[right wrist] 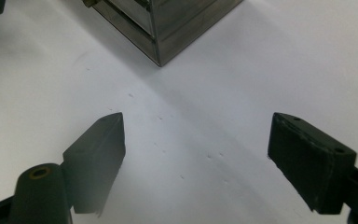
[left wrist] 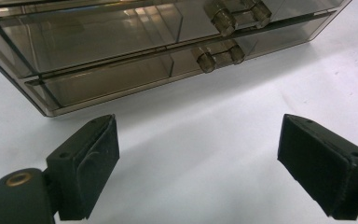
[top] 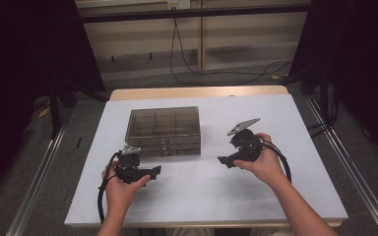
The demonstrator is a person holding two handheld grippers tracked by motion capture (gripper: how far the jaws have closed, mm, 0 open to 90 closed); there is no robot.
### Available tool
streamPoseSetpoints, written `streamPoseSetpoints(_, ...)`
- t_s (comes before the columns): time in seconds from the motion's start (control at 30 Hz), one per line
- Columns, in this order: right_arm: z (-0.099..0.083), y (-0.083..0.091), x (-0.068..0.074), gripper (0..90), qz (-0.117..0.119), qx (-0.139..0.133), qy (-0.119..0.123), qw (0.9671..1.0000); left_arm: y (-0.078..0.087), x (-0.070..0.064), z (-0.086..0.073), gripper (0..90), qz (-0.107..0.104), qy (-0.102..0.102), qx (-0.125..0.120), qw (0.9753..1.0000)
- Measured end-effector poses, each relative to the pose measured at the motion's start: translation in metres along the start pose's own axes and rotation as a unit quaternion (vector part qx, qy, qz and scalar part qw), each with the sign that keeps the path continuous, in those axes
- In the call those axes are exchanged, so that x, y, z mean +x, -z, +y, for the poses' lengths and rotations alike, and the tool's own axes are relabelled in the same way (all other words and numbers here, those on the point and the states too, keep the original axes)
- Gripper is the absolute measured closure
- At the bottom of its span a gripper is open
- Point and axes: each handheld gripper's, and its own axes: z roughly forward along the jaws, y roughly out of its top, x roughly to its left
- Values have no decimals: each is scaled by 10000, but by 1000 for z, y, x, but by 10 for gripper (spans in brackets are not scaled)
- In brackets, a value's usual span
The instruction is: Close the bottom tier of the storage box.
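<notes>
A white sheet covers the wooden table [top: 256,147], which stands on grey floor between black curtains, with black cables [top: 187,69] trailing along the far wall. A smoky transparent plastic drawer box [top: 164,130] sits at the table's centre. The left gripper [top: 145,173] and the right gripper [top: 229,160] hover on either side near its front, jaws wide apart, holding nothing.

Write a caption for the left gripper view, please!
Open left gripper faces a smoky clear drawer box on the white table.
</notes>
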Motion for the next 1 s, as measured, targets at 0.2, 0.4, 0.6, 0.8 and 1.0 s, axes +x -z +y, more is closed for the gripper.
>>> streamPoseSetpoints(0.2, -5, -3, -1, 165, -1, 45, -25, 10000, 2, 1, -2, 124, -4, -16, -11, 10000)
streamPoseSetpoints(0.4, -9, -4, -2, 163, -9, 38, -3, 10000, 3, 1, -4, 123, 13, -1, 0, 10000)
streamPoseSetpoints(0.6, -16, -9, -4, 135, -16, 110, -72, 9999, 4, 2, -6, 119, -25, -20, 29, 10000)
streamPoseSetpoints(0.8, -21, -10, -6, 122, -52, 121, -135, 9998, 4, 1, -8, 114, -37, -13, 12, 10000)
streamPoseSetpoints(1.0, -26, -9, -8, 108, -86, 87, -152, 9998, 5, 1, -8, 108, -47, -102, 20, 9999)
